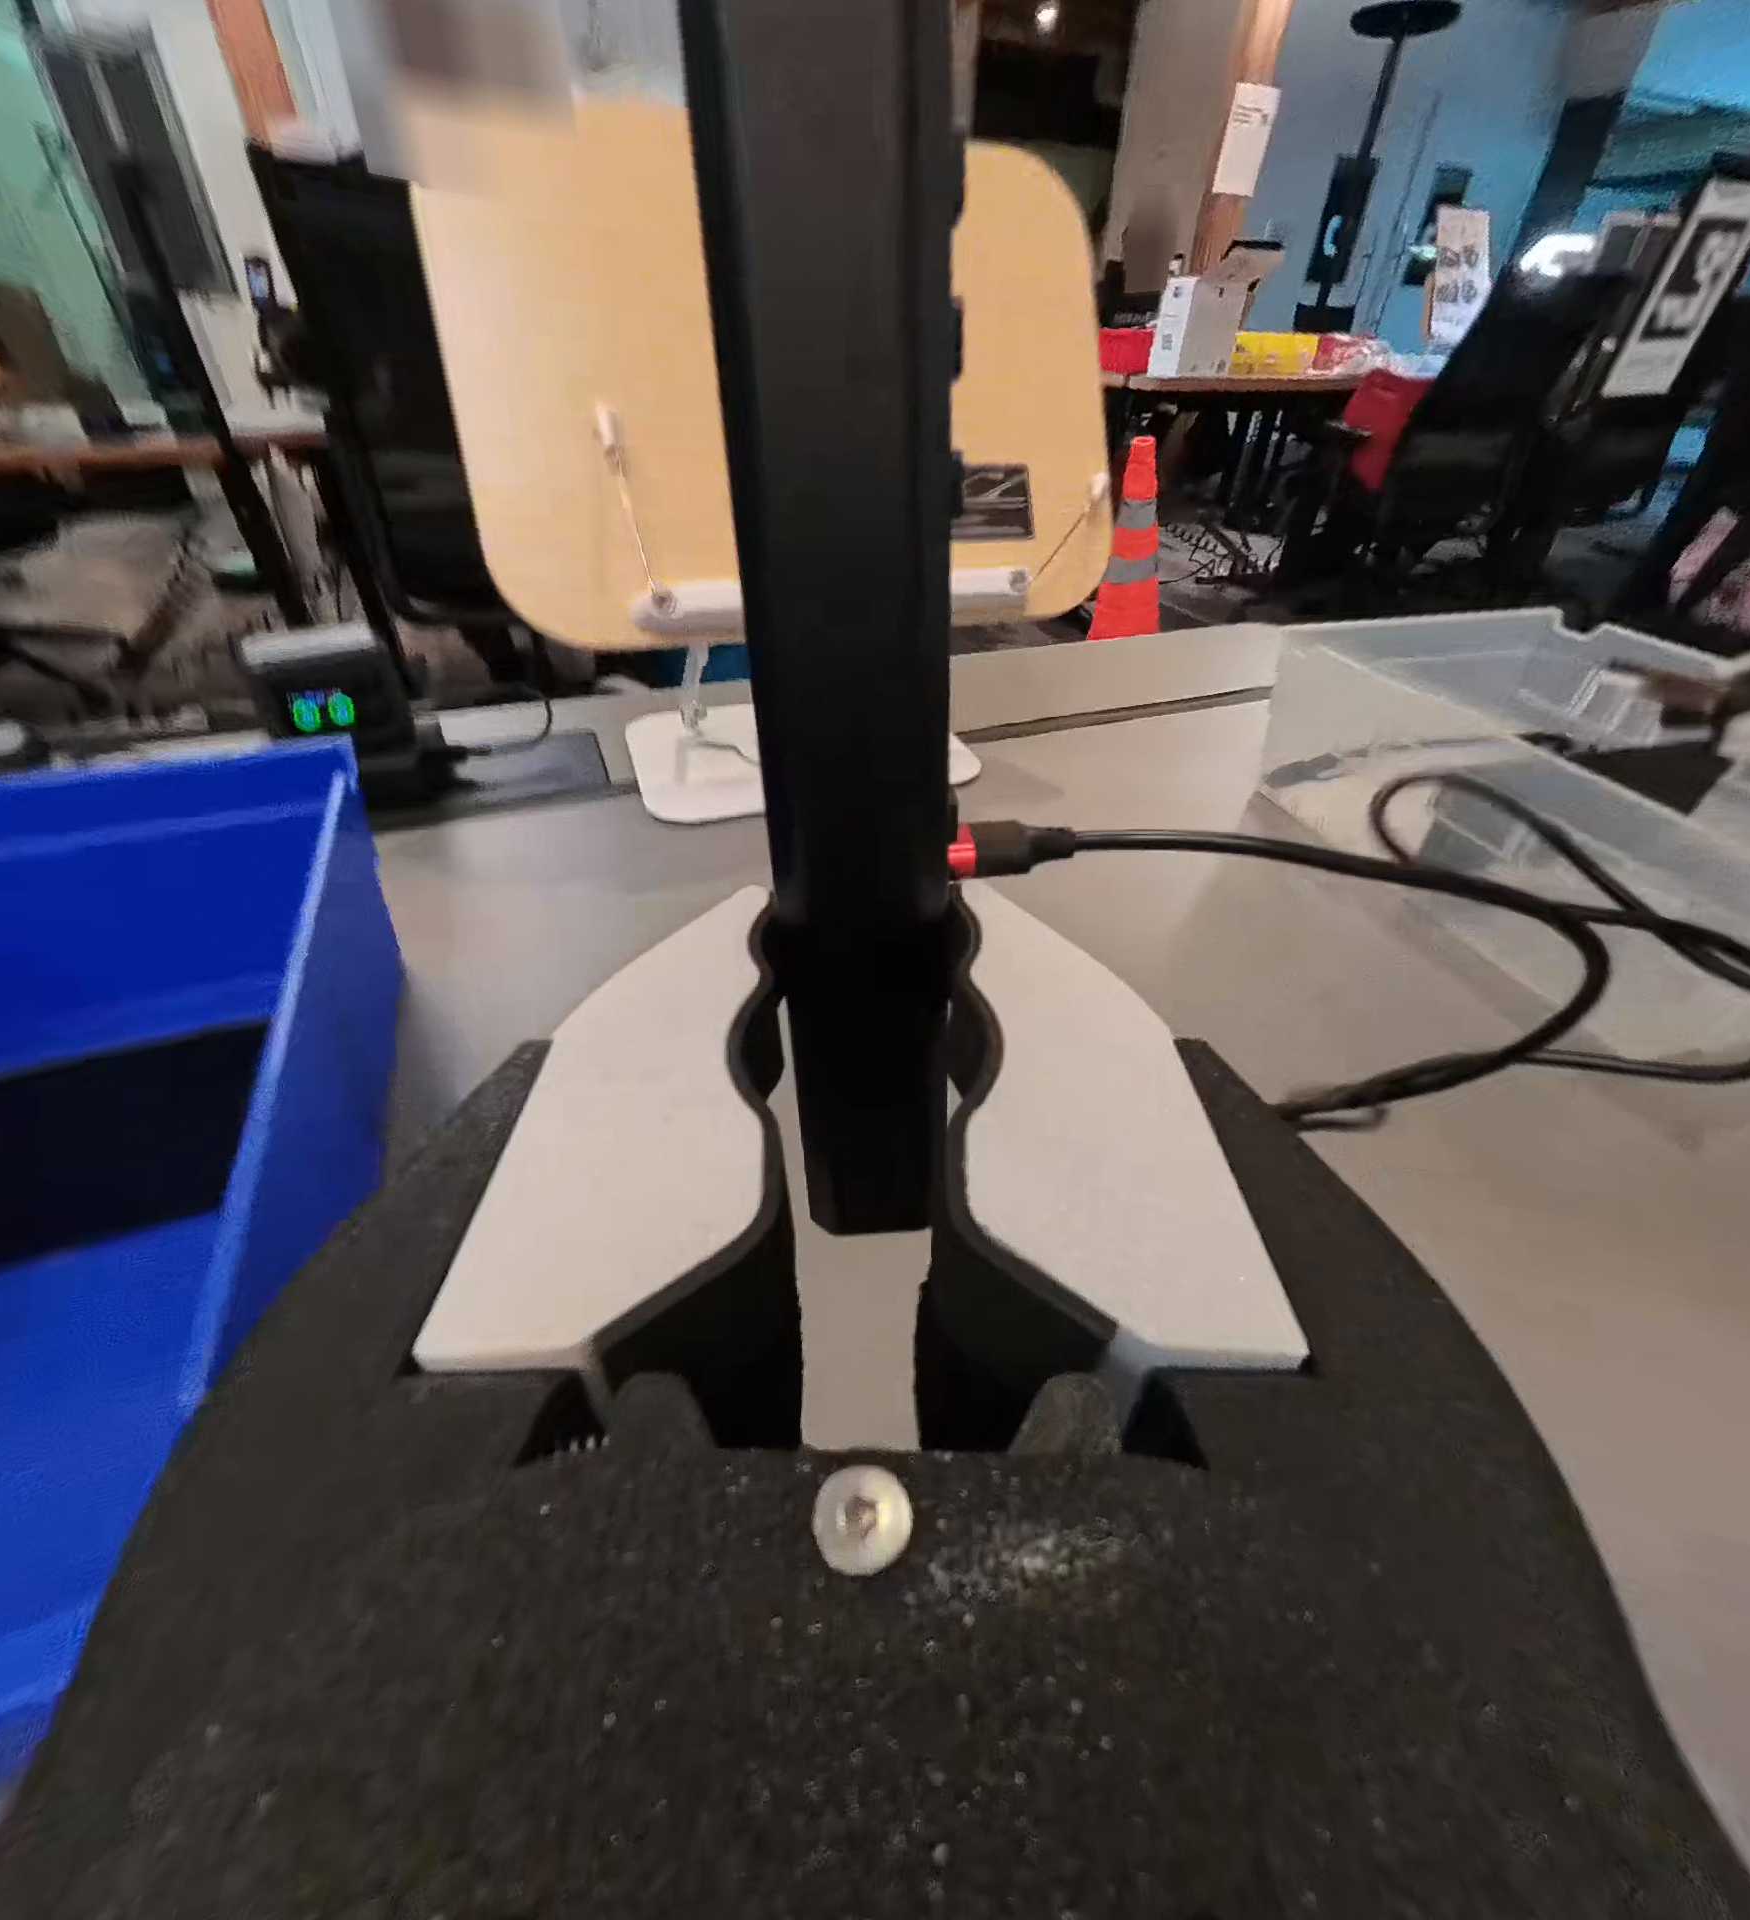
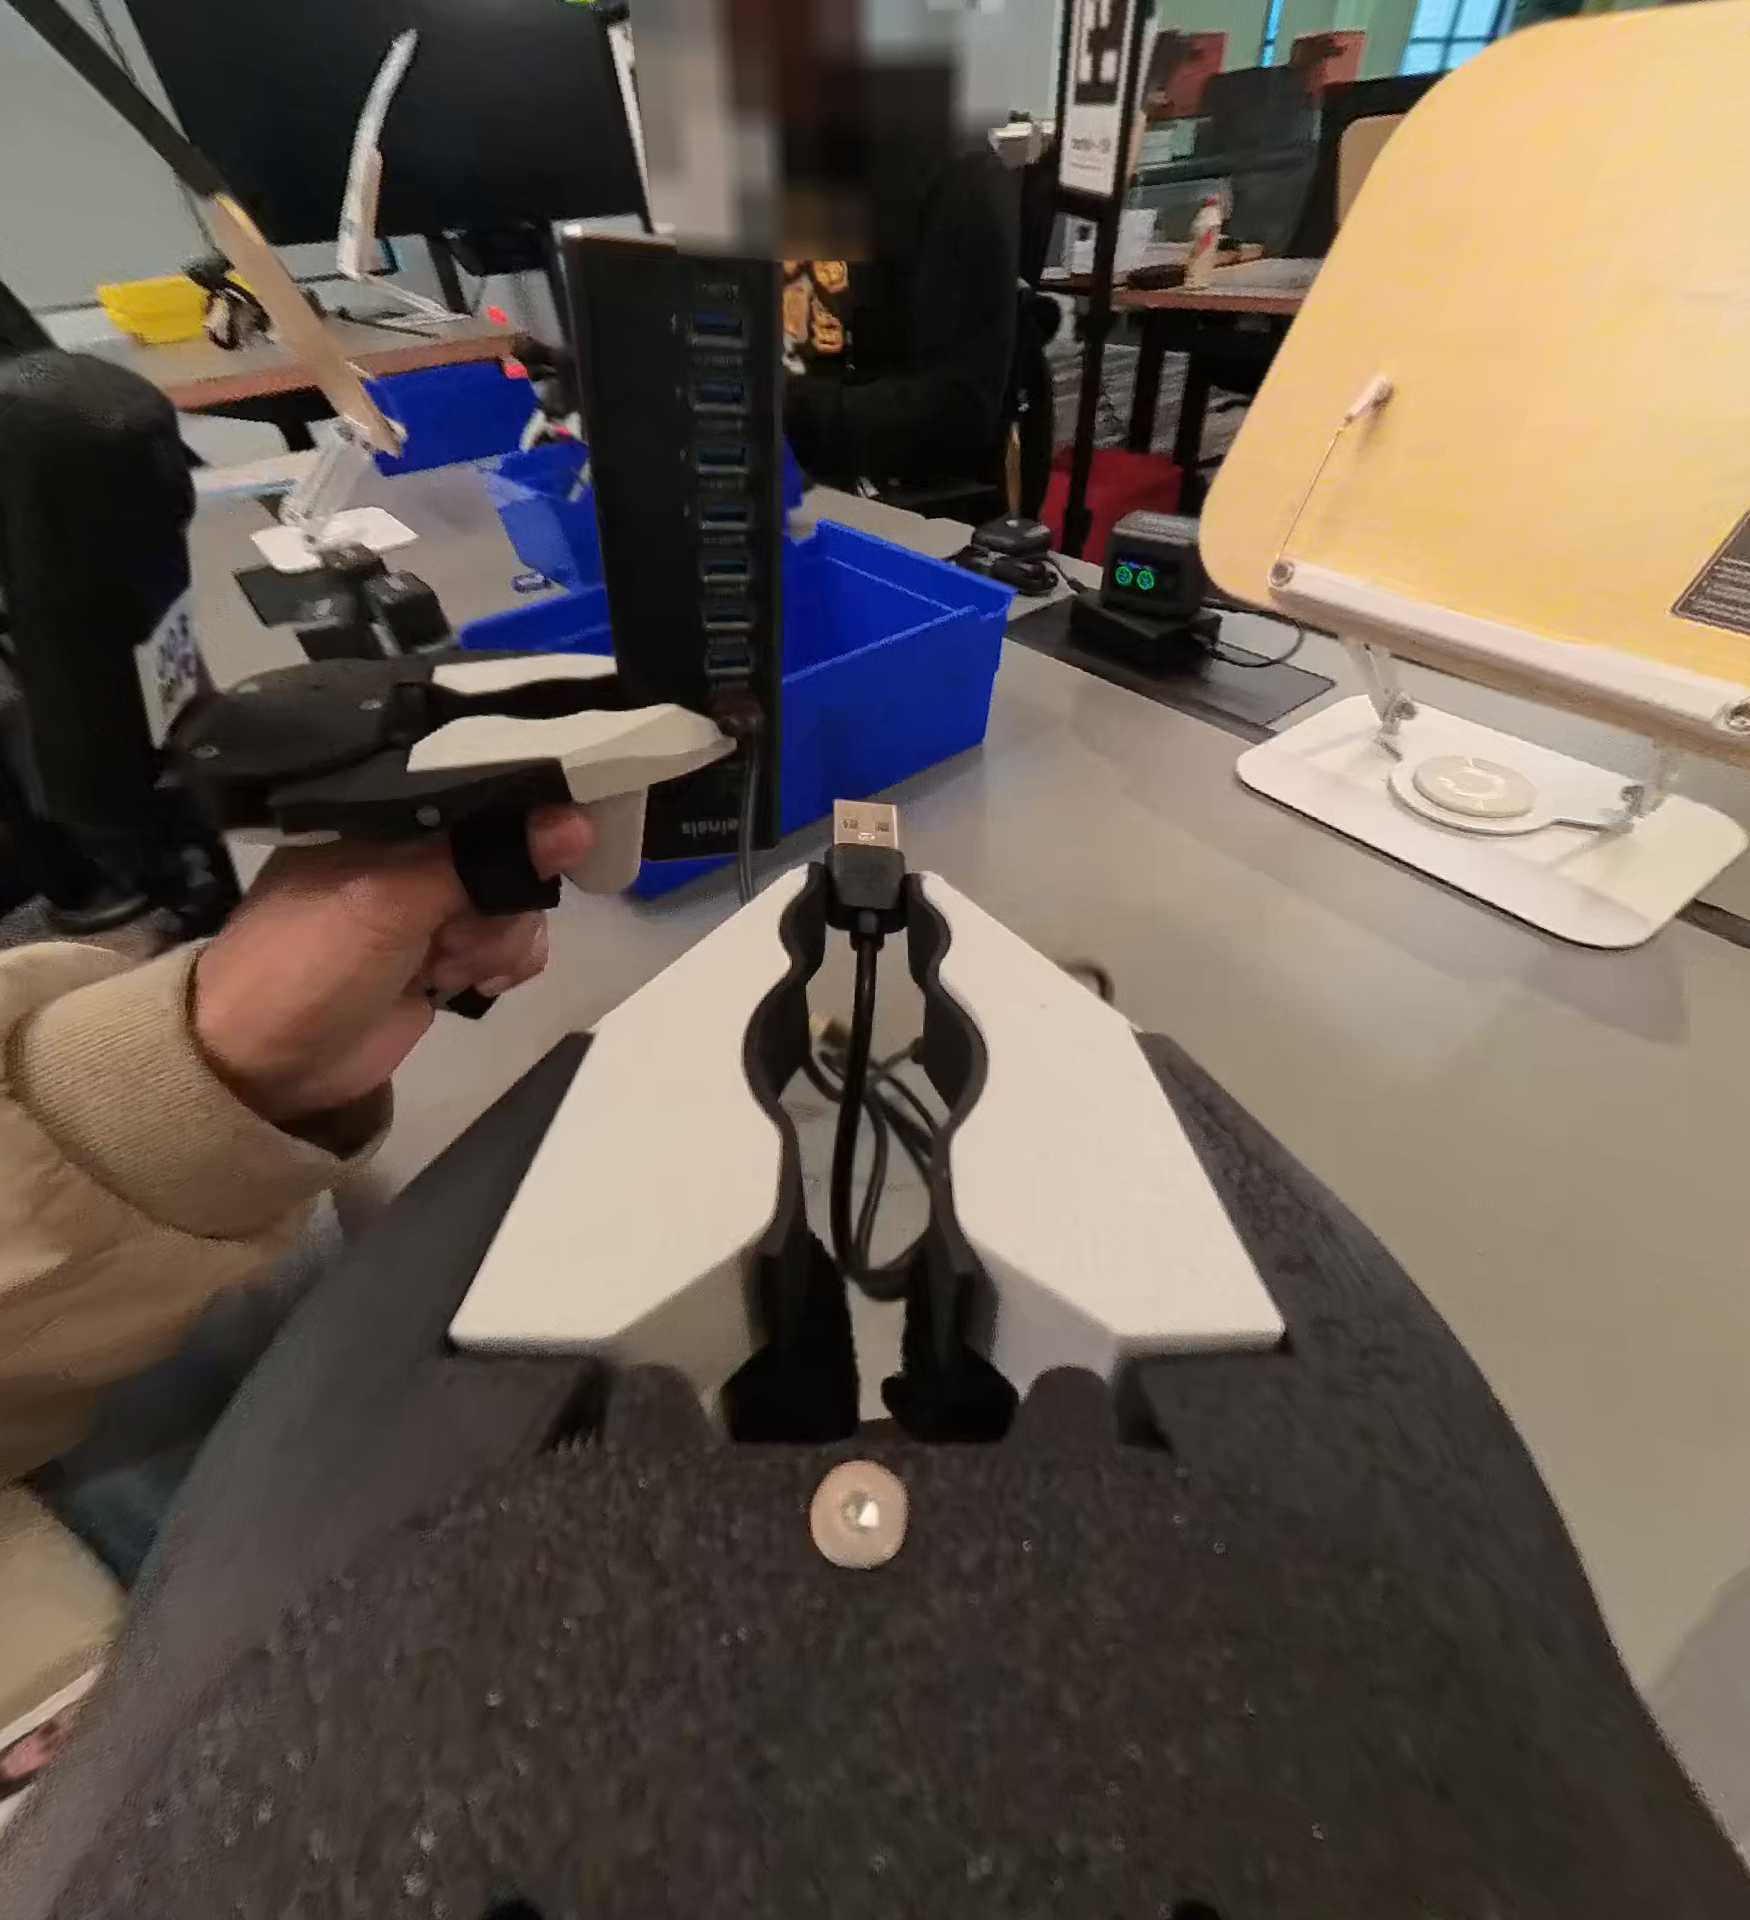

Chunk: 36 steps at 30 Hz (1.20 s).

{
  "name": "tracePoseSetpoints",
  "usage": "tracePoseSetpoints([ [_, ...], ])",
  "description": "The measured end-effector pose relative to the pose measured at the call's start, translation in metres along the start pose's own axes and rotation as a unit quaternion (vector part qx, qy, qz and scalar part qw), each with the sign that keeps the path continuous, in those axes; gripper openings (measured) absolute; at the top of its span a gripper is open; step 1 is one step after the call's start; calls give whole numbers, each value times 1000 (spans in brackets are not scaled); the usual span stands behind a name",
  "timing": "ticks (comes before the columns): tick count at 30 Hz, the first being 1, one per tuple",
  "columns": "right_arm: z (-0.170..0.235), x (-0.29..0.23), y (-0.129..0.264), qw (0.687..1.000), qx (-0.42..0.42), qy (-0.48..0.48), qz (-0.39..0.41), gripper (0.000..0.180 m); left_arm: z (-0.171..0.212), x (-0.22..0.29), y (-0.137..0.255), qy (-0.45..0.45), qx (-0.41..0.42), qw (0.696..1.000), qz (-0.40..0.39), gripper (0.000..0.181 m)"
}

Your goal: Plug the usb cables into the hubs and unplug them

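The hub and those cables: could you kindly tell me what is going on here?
A person is working with two tools. The left hand-held gripper is shut on the black hub, holding it upright above the table, with one cable already plugged in low on its side. The right hand-held gripper is shut on a USB plug, which points toward the hub and is not yet inserted.

We are in a shared lab or workshop: long grey work tables (image 2: 1370,1091), blue parts bins (image 2: 892,644), an orange traffic cone (image 1: 1131,551), marker boards on stands (image 1: 1702,270).
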State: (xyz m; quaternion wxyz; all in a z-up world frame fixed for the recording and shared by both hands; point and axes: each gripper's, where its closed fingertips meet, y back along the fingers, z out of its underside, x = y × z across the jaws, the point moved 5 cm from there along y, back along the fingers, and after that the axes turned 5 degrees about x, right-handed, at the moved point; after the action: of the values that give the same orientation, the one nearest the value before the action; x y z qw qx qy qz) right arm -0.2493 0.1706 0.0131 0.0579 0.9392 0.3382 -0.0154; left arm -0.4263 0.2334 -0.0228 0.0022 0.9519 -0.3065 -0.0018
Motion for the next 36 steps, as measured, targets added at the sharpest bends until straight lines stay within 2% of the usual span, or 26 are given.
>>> tracePoseSetpoints([
  [2,-12,12,6,1000,17,-12,6,14,-8,0,-1,-13,-2,1000,7,28],
  [5,-25,15,15,999,10,-31,-29,14,-17,-11,1,-11,9,1000,-7,28],
  [10,-65,48,58,997,55,16,48,15,-23,-63,13,19,3,996,-82,28],
  [16,-143,106,155,971,172,29,164,12,-27,-104,28,46,8,991,-123,28],
  [19,-161,124,166,971,182,9,152,12,-26,-105,27,56,8,991,-119,28],
  [21,-153,135,152,981,141,-7,130,12,-24,-100,24,59,3,992,-109,28],
  [24,-131,160,139,984,89,-8,157,12,-23,-85,18,54,-4,995,-80,28],
  [27,-115,181,145,977,69,-3,202,12,-22,-70,13,51,-6,997,-51,28],
  [32,-96,193,154,975,66,-36,211,12,-20,-57,9,55,-15,998,-28,28],
  [36,-55,204,154,971,20,-53,232,12,-18,-51,6,62,-21,998,-15,28],
])
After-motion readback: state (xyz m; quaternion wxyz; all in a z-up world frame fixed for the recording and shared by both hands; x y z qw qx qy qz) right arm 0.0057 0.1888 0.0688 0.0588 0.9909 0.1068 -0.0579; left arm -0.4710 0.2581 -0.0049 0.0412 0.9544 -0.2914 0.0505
